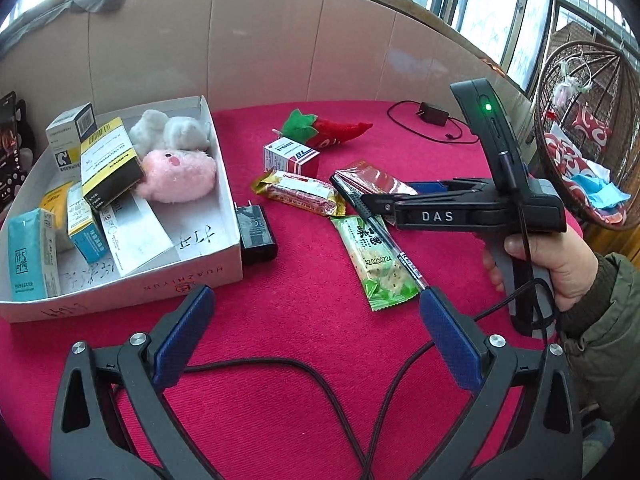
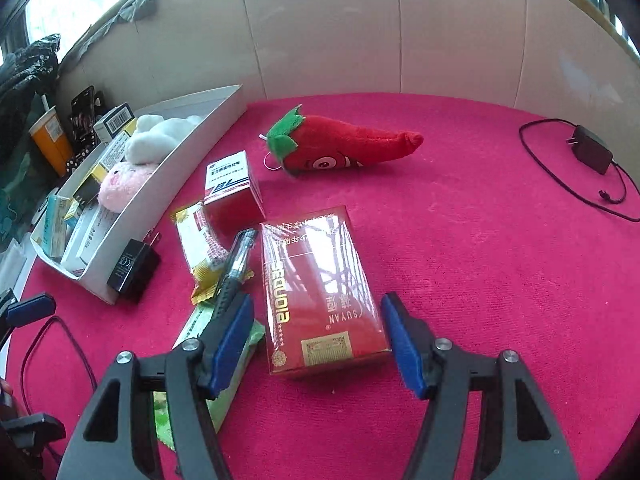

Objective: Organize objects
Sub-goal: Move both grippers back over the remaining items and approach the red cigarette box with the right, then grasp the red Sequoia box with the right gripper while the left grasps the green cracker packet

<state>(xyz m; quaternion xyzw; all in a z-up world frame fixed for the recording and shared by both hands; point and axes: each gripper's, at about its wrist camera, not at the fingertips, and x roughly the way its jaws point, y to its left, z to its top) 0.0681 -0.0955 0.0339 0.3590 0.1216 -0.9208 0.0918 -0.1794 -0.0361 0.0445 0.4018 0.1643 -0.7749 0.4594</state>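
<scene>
A white cardboard box on the red cloth holds several medicine cartons and two plush toys; it also shows in the right wrist view. My left gripper is open and empty over bare cloth in front of the box. My right gripper is open, its jaws on either side of a red cigarette pack without touching it. In the left wrist view the right gripper hovers over that pack. A black pen, a green snack packet and a yellow snack packet lie beside it.
A red chili plush, a red-and-white small carton and a black plug adapter lie on the cloth. A black charger with cable lies at the far right. A cardboard wall stands behind. A wicker chair stands off the table's right.
</scene>
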